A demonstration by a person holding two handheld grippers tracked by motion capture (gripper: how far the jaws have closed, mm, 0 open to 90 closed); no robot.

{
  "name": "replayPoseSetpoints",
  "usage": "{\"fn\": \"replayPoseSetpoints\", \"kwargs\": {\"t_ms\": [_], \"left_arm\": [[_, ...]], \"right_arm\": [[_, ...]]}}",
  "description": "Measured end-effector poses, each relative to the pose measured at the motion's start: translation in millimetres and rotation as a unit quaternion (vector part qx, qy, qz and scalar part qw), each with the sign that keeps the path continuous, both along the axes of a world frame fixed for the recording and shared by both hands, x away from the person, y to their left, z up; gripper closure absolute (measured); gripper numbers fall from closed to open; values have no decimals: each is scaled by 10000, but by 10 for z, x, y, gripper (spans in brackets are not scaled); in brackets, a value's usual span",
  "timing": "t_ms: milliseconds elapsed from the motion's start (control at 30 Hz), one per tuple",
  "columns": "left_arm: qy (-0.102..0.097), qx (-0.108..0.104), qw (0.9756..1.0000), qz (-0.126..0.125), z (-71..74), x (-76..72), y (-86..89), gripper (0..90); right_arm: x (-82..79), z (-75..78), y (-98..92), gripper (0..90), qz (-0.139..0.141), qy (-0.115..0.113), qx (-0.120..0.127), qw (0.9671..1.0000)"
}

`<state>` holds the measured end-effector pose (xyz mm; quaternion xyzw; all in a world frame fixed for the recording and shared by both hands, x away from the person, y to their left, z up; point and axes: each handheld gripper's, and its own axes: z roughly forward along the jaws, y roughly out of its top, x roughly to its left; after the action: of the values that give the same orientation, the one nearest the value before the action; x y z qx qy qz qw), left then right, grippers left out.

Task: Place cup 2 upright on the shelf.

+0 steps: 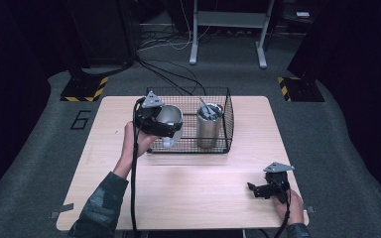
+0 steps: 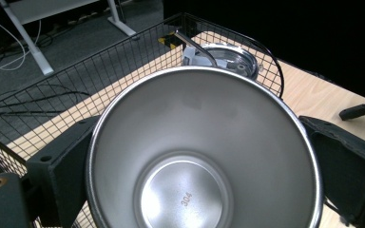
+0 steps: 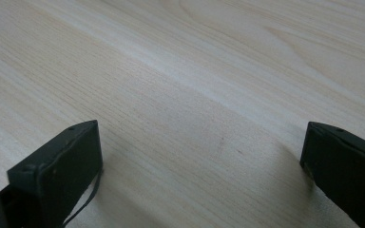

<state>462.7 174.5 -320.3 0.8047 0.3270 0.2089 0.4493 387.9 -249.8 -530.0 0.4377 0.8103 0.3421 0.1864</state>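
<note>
Left gripper (image 1: 164, 126): raised beside the basket (image 1: 228, 116), clamped a steel cup (image 2: 204, 147).
Right gripper (image 1: 258, 190): low over the desk (image 1: 198, 188), jaws wide.

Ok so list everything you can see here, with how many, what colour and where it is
Open stainless steel cup: one, silver, held by the left tongs at the basket's left end.
Lidded steel tumbler with a straw: one, silver, standing inside the basket, right of the cup.
Black wire basket: one, on the far middle of the table.
Light wooden table: one, pale wood, centre of the room.
Yellow-and-black striped floor plates: two, beyond the table's far corners.
Left tongs: black, jaws clamped on the cup's sides.
Right tongs: black, jaws wide apart, low over the table's near right corner.
</note>
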Motion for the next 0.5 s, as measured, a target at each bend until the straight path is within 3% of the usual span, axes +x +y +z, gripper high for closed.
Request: {"fn": "replayPoseSetpoints", "kwargs": {"t_ms": [500], "left_arm": [[11,36,9999,110,78,237,-29,59]], "right_arm": [[0,0,0,0,-1,0,0,10000]]}}
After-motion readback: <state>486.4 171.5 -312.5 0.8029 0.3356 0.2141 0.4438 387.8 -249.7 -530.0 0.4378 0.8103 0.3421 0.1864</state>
